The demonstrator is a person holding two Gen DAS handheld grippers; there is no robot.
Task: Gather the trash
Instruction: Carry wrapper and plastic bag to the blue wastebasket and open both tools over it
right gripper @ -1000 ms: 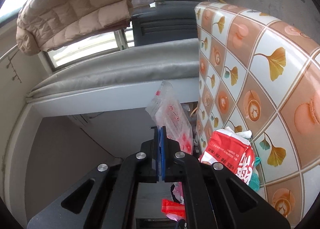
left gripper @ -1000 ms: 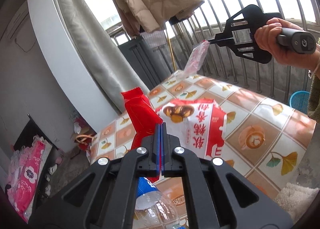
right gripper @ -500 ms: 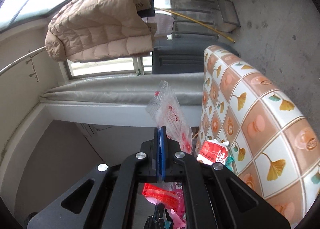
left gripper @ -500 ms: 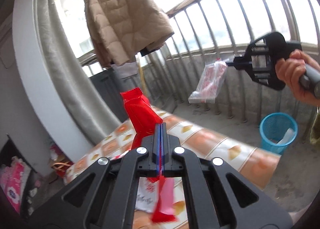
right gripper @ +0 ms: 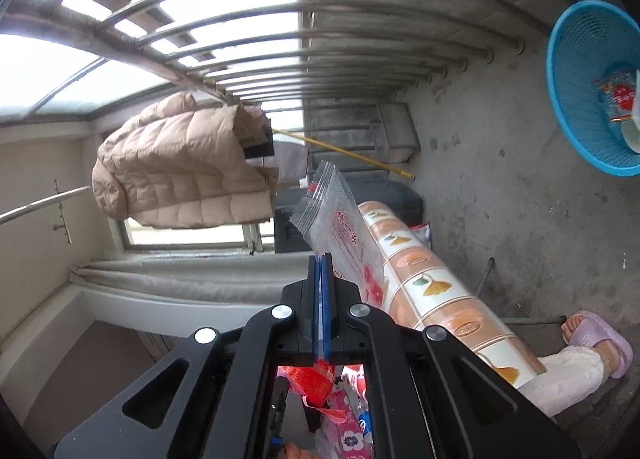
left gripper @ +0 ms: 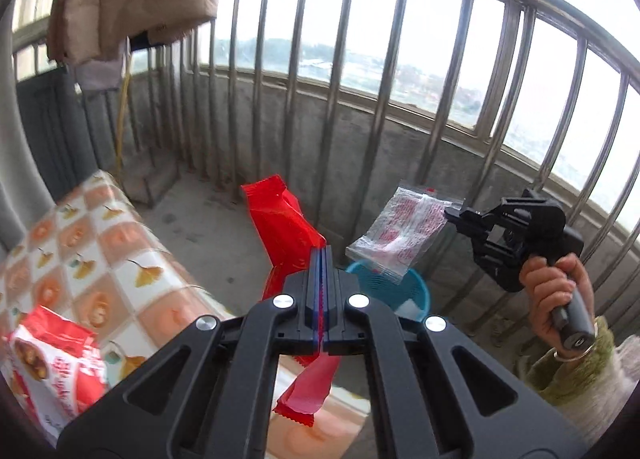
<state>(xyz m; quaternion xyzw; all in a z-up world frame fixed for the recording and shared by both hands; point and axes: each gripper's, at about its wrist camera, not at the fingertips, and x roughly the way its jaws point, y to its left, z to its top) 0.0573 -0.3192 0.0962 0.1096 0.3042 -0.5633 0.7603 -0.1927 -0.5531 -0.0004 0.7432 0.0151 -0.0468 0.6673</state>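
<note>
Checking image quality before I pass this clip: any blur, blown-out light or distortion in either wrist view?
Left wrist view: sky behind the railing is blown out, the table and snack bag are motion-smeared, and the bars bow from fisheye. Right wrist view: rolled sideways, window glare upper left, clear wrapper sharp, blue basket cut by the edge.

My own fingers (left gripper: 316,283) hide the middle of the red wrapper (left gripper: 280,227), the blue basket (right gripper: 576,99) is cut off by the frame's edge, and the printing on the clear bag (left gripper: 400,235) is too small to read.
</note>
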